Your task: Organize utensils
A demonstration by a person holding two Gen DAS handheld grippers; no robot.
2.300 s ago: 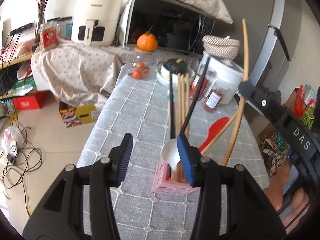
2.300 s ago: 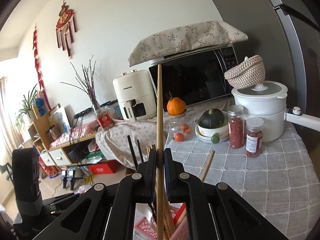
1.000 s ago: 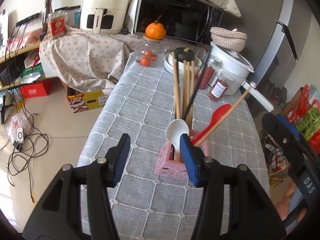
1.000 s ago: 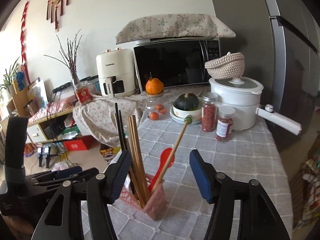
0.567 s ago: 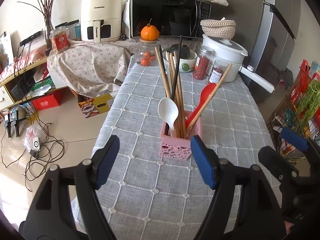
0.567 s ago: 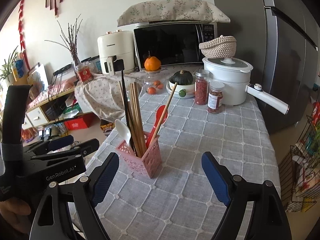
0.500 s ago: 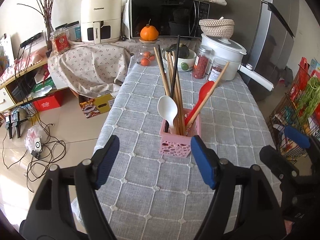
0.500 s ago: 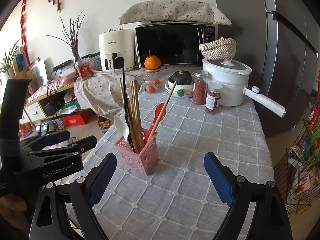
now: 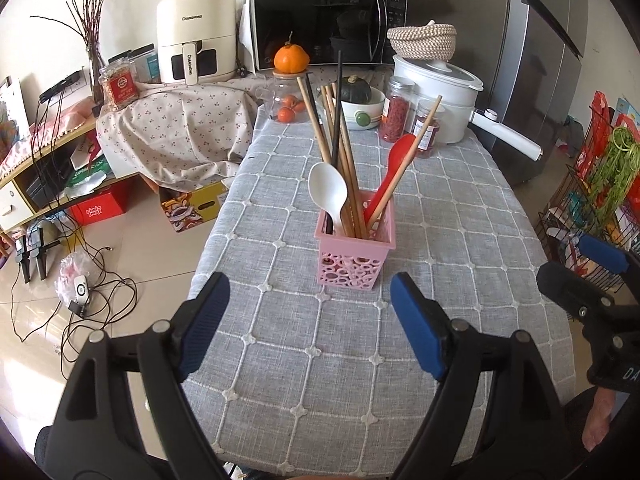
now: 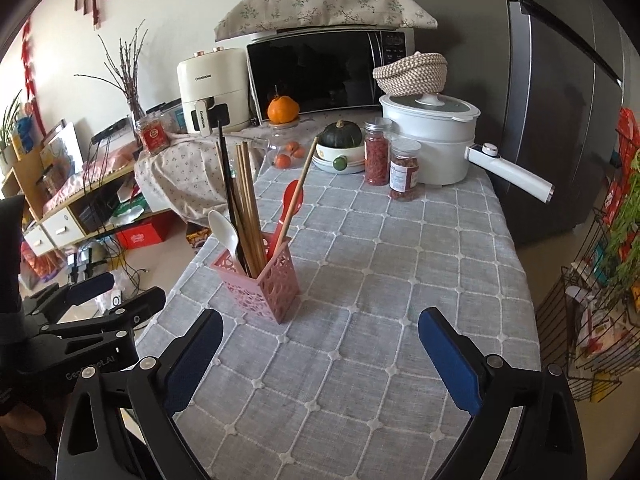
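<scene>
Utensils gathered upright in pink basket (image 9: 356, 258) at middle of grey checked surface (image 9: 460, 208): white spoon (image 9: 328, 192), wooden chopsticks (image 9: 344, 160), red spatula (image 9: 390, 174). Nearest, left gripper (image 9: 310, 320) and right gripper (image 10: 320, 354), fingers spread wide, empty, short of basket. Beyond, spice jars (image 10: 376, 156), white pot (image 10: 432, 136), microwave (image 10: 320, 68).

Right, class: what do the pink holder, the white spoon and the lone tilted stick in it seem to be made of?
Pink utensil holder: probably moulded plastic, matte, given its uniform colour and pierced circle pattern. White spoon: smooth and slightly glossy, so plastic or melamine, possibly ceramic. Tilted chopstick: likely wood or bamboo, judging by its matte tan colour.
</scene>
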